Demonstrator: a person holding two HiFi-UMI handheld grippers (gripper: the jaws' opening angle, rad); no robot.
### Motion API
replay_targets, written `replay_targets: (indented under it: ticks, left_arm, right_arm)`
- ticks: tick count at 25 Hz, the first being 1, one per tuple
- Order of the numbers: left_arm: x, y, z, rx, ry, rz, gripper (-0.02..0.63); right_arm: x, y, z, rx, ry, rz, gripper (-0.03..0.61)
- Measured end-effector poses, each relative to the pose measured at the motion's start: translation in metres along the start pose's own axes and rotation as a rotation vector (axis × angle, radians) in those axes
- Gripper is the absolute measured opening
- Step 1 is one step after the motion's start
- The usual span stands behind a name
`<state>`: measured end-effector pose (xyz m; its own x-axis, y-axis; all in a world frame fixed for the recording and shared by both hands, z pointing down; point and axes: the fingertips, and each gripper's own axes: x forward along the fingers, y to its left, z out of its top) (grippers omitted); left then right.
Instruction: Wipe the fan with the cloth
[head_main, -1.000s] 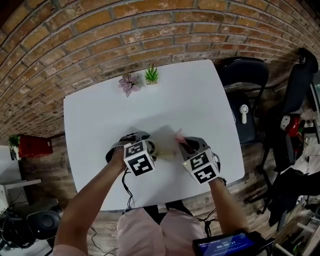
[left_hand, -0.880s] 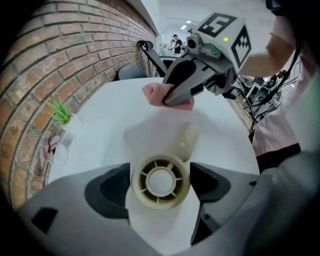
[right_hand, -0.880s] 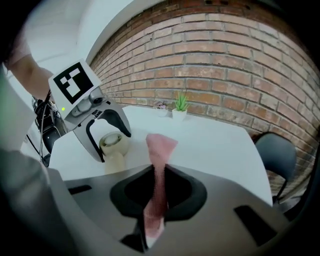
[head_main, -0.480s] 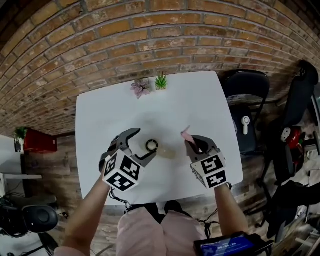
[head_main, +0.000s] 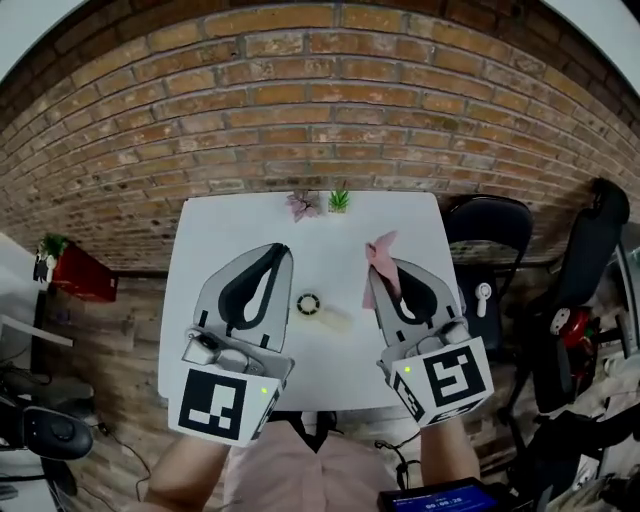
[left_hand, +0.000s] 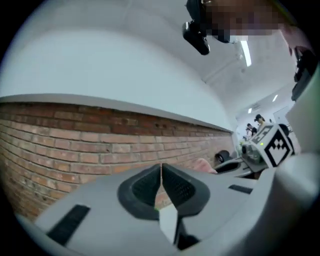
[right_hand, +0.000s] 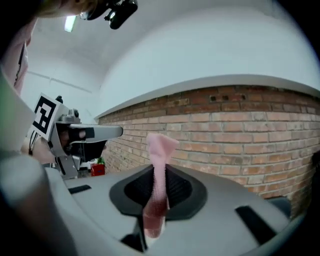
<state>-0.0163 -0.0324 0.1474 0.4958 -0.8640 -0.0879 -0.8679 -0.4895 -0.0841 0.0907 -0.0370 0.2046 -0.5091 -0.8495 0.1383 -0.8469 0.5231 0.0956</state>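
Far table (head_main: 215, 235) edge: two small pots side by side, pink plant (head_main: 301, 206) left, green plant (head_main: 340, 200) right.
Left gripper (head_main: 282, 251): jaws pressed together, nothing between.
Right gripper (head_main: 376, 270): pinching pink cloth (head_main: 381, 252), tuft past tips.
Fan (head_main: 310, 305) lies mid-table, seen between grippers, well clear of edges.
Chair (head_main: 490, 235) beyond right edge.

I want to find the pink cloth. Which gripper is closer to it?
Right. The right gripper is pinching the cloth, which sticks out past its jaws. The left gripper is shut on nothing, off to the cloth's left, not touching it.
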Motion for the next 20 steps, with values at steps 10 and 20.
replay_targets:
  ticks: [10, 20]
  left_arm:
    - [-0.027, 0.002, 0.022, 0.001, -0.066, 0.151, 0.012]
    - [-0.040, -0.011, 0.017, 0.008, -0.050, 0.130, 0.012]
  right_arm:
    - [-0.021, 0.021, 0.026, -0.030, -0.074, -0.048, 0.040]
    - [-0.034, 0.036, 0.023, -0.042, -0.071, -0.059, 0.032]
